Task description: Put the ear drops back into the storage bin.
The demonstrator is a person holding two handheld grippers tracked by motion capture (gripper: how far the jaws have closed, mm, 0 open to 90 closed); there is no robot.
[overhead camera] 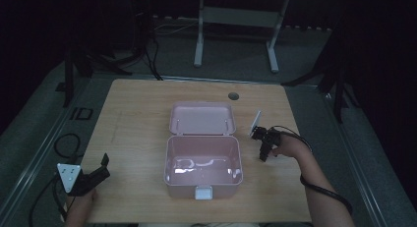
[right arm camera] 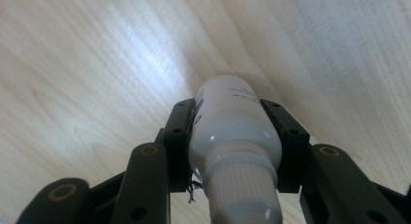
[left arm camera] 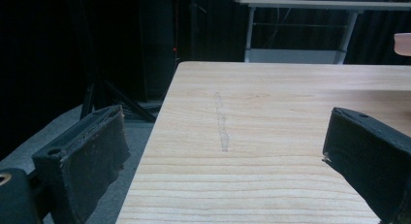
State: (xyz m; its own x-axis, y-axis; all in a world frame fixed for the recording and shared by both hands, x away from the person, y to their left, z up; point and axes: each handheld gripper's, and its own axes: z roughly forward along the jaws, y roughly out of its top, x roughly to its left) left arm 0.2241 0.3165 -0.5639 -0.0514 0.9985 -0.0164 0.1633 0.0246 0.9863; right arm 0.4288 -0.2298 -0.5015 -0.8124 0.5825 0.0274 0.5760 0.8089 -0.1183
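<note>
A pink box [overhead camera: 202,165] stands open in the middle of the wooden table [overhead camera: 137,119], its lid [overhead camera: 202,118] laid back behind it. My right gripper [overhead camera: 264,149], to the right of the box, points down at the table and is shut on a white bottle [right arm camera: 232,132] with a ribbed cap; the two black pads [right arm camera: 180,136] press on its sides. My left gripper [overhead camera: 101,168] rests at the front left corner of the table. In the left gripper view it [left arm camera: 223,151] stands open, with nothing but bare wood between the jaws.
A round cable hole [overhead camera: 233,96] sits near the table's far edge. A white table frame [overhead camera: 236,28] stands on the floor beyond. Cables [overhead camera: 66,143] lie on the floor at the left. The table's left edge [left arm camera: 150,136] runs just beside my left gripper.
</note>
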